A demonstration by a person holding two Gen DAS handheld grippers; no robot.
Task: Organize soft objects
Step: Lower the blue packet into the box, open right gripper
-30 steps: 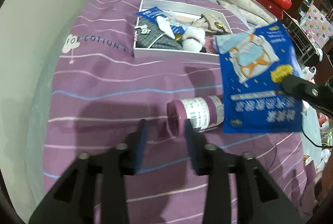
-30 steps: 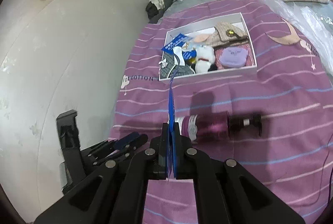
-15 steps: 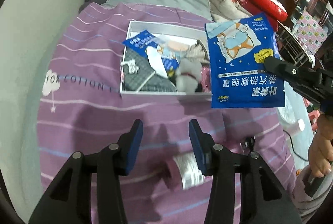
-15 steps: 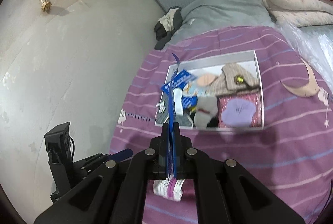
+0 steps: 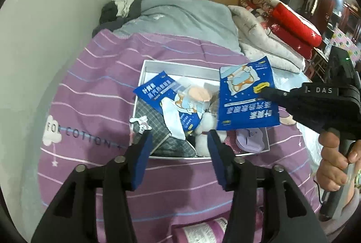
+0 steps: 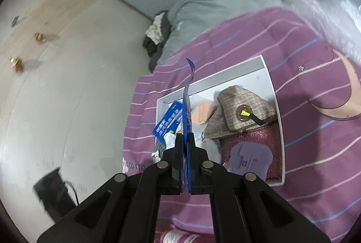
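Note:
A white box (image 5: pixel 178 158) (image 6: pixel 276 112) lies on the purple striped bed cover, filled with soft items: a blue eye-mask packet (image 5: pixel 155 91), a grey checked cloth (image 5: pixel 155 121), a white plush toy (image 5: pixel 207 127), a plaid cap (image 6: pixel 243 107) and a lilac pad (image 5: pixel 250 139) (image 6: pixel 248 159). My right gripper (image 6: pixel 185 139) (image 5: pixel 262 90) is shut on a second blue eye-mask packet (image 5: pixel 246 96) (image 6: pixel 187 94) and holds it above the box. My left gripper (image 5: pixel 180 141) hovers before the box's near edge, its jaws opening with nothing between them.
A purple roll with a white label (image 5: pixel 203 231) (image 6: pixel 176 236) lies on the cover near me. A grey pillow (image 5: pixel 185 15), folded quilts (image 5: pixel 282 24) and dark clothing (image 5: pixel 121 8) sit beyond the box. A wall runs along the left. A hand (image 5: pixel 336 161) holds the right gripper's handle.
Both grippers moved forward toward the box. The held blue packet now hangs over the box's contents. The purple roll slid to the bottom of both views. The left jaws stand a little wider.

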